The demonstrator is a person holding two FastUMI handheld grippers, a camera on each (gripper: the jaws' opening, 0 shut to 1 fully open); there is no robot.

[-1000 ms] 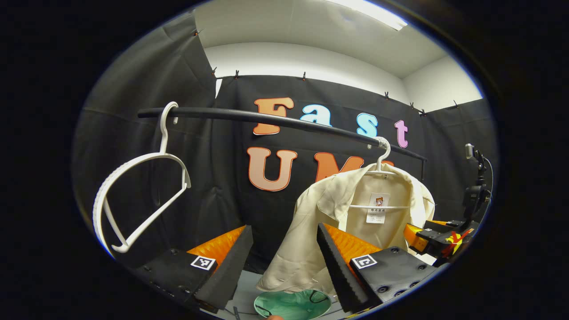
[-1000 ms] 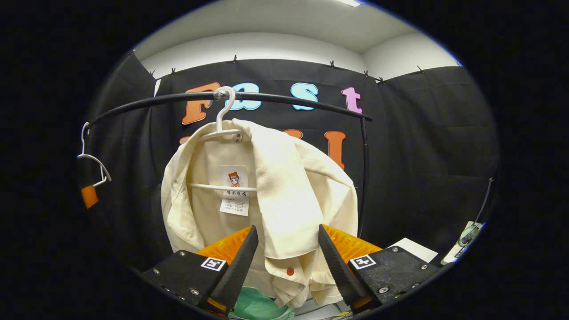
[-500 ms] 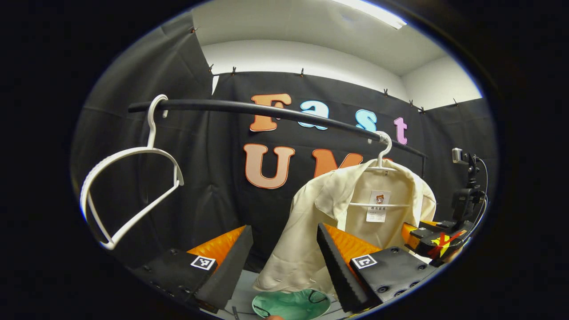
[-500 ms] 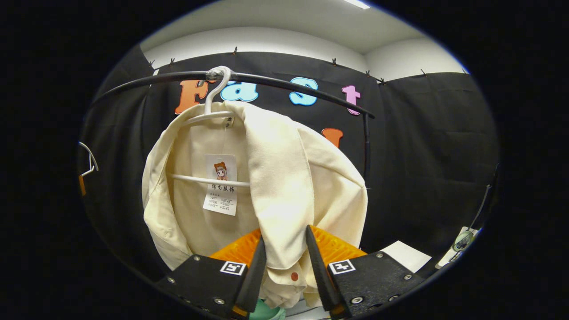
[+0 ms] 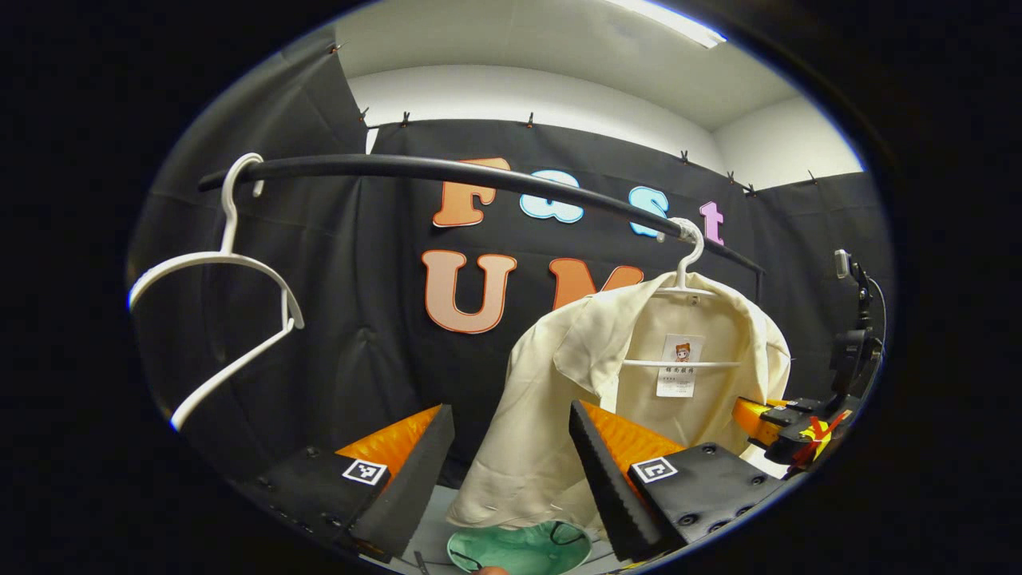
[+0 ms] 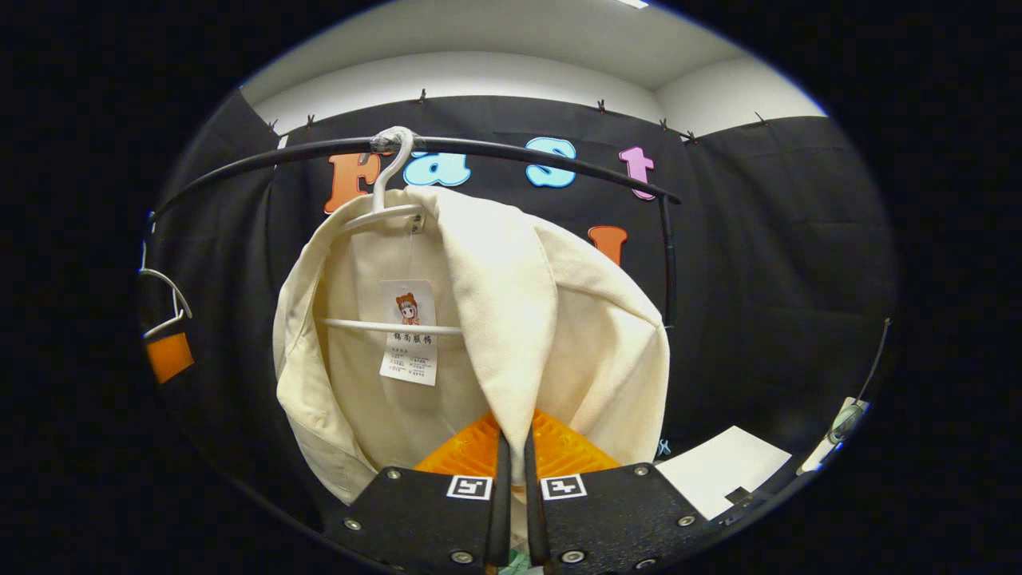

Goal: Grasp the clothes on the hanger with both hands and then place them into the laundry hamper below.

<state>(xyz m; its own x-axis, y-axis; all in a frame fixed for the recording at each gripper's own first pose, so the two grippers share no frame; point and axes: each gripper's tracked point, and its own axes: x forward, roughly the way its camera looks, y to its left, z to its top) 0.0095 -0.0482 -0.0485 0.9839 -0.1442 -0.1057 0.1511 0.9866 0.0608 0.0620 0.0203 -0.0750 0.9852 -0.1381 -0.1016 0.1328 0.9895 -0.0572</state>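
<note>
1. Cream shirt (image 6: 495,319): draped on a white hanger (image 6: 383,212) hooked over the black rail (image 6: 511,152).
2. Right gripper (image 6: 512,471): jaws pinched tight on the shirt's front edge, below the rail.
3. Left gripper (image 5: 511,463): jaws wide apart, holding nothing.
4. Green hamper (image 5: 519,549): beneath the shirt.
5. Empty hanger (image 5: 215,279): far along the rail.
</note>
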